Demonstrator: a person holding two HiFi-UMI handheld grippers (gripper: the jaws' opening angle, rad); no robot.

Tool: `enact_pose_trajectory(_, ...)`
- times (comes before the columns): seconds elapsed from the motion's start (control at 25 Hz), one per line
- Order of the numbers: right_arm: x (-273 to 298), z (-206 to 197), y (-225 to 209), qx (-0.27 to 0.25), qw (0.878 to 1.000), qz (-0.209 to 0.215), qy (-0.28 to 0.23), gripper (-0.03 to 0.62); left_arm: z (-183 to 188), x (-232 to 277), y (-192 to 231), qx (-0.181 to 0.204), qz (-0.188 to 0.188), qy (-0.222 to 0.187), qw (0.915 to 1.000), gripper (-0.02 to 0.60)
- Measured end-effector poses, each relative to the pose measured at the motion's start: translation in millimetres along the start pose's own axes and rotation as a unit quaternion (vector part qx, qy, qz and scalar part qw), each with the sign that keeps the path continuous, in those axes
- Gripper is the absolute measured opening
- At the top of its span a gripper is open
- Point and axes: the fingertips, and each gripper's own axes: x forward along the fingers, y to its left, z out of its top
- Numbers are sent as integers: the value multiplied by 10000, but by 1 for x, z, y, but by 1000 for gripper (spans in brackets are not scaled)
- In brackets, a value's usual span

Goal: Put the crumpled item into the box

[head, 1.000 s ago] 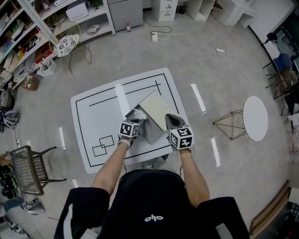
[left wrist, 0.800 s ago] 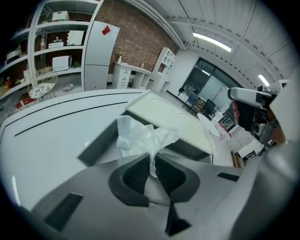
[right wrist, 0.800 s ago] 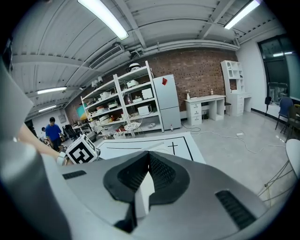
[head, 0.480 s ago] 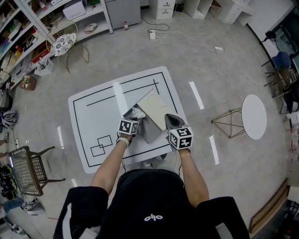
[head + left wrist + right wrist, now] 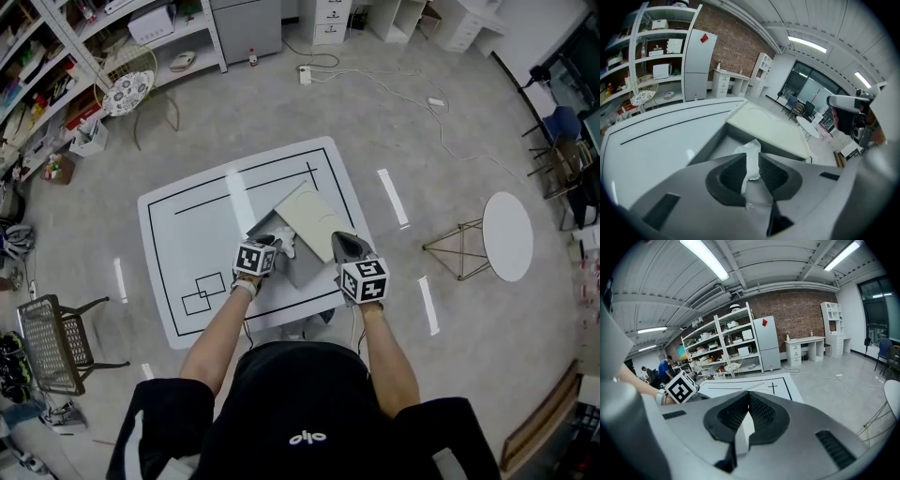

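The crumpled item [image 5: 751,146], a pale, wrinkled wad, hangs just inside the open grey box [image 5: 710,143], with its lower end running down between the pads of your left tool [image 5: 752,156]. That tool is nearly closed, its jaws only a narrow gap apart and pinched on the wad. It is poised over the box's near-left side. The box's cream lid [image 5: 768,129] is tipped open on the far side and slants away from you. Your right tool [image 5: 749,400] has its jaws pressed together at the tips on a thin pale panel [image 5: 742,430]. In the head view this tool sits at the lid's near-right corner, so the panel appears to be the lid's edge, though you cannot be sure of that from these views. From the right gripper view, your left tool's marker cube [image 5: 680,387] shows just to the left, with your wrist behind it. The box stands toward the near-right part of the white counter [image 5: 197,225], which is marked with black lines and small rectangles. Around the counter, on the grey floor [image 5: 422,141], are stocked shelves [image 5: 56,66] at the far left, a wire chair [image 5: 52,337] at the near left and a small round white table [image 5: 509,236] on the right.
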Motion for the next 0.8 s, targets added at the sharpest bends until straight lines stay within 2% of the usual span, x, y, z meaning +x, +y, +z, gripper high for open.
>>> enact_pose_trajectory(0.2,-12,13,7,-25,9999,11,-163,9,29,-38,-15,252,-14,-676,9974,77)
enact_pose_trajectory(0.4,-23,42,25,-215,9987,134,-442,9,73,-88,-31,470,62,-1503,9875,39)
enact_pose_trajectory(0.56,-31,67,40,-452,9965,240,-654,9,103,-131,-43,644,188,-2074,9760,11)
enact_pose_trajectory(0.8,-40,94,58,-719,9924,430,-903,9,137,-199,-66,1043,369,-2857,9519,8)
